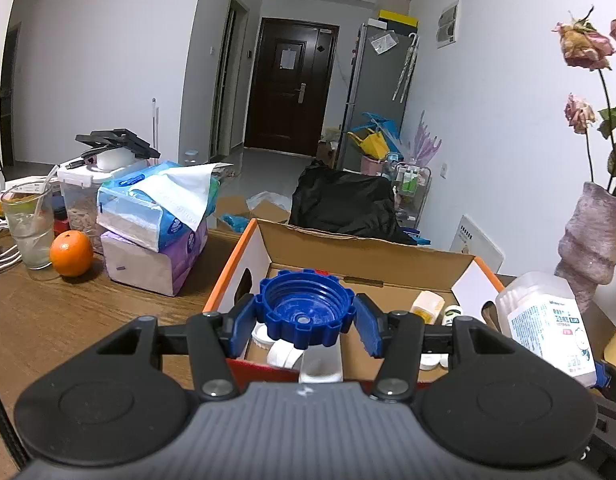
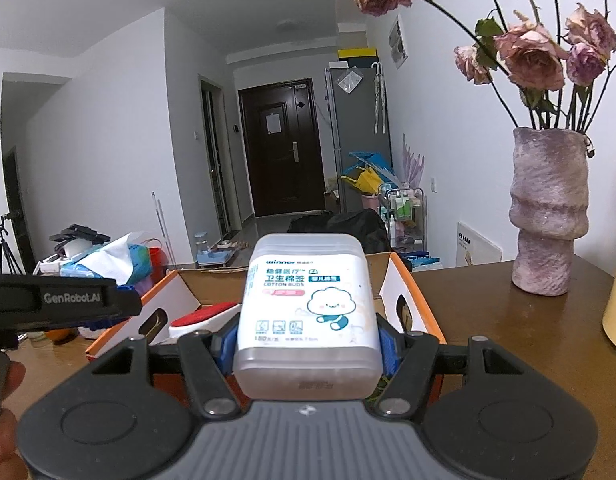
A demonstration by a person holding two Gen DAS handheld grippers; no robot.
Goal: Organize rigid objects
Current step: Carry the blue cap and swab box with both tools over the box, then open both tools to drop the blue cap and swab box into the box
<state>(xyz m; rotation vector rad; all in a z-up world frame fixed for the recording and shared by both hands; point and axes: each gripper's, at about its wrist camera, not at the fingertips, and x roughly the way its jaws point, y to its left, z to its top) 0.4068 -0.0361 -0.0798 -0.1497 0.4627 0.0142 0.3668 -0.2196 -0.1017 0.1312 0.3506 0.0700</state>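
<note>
Blue ribbed plastic cap [image 1: 304,312] clamped in left hand-held gripper [image 1: 304,320], translucent cotton-bud box [image 2: 308,312] in right hand-held gripper [image 2: 306,340]; carry step, next: release into orange-edged cardboard box [image 1: 367,248].

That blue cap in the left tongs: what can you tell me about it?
The blue cap looks like hard plastic, round, with a notched, toothed rim and screw threads inside around a small centre stud. Its open side faces the camera. The left tongs clamp it by both blue pads, above the near edge of the open cardboard box.
</note>
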